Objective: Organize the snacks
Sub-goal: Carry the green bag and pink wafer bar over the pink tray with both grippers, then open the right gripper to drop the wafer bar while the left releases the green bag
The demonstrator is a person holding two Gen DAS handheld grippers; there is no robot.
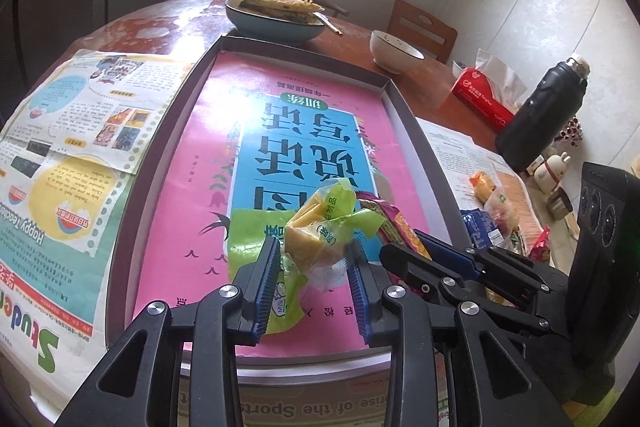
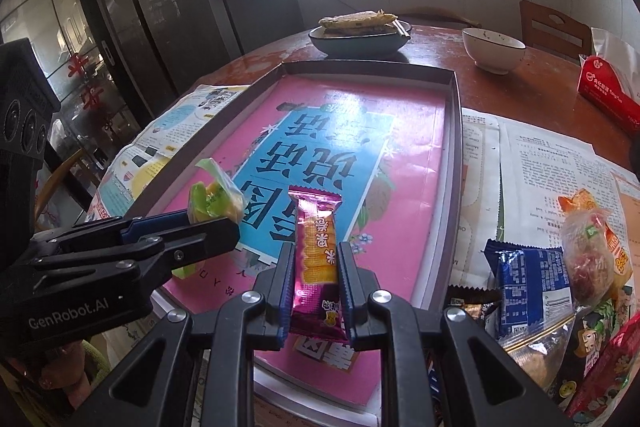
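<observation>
Holding both snacks low over the tray [image 1: 404, 115], bottom centre of each view. Left gripper [image 1: 314, 267] fingers pinch only the crinkly end of the green-yellow pack [image 1: 316, 227]; it could slip or swing. Right gripper [image 2: 314, 267] fingers clamp the pink cracker bar [image 2: 318, 247]; squeezing may crush it. Farther right, the snack pile [image 2: 560, 275] sits on the table [image 2: 520, 83].
</observation>
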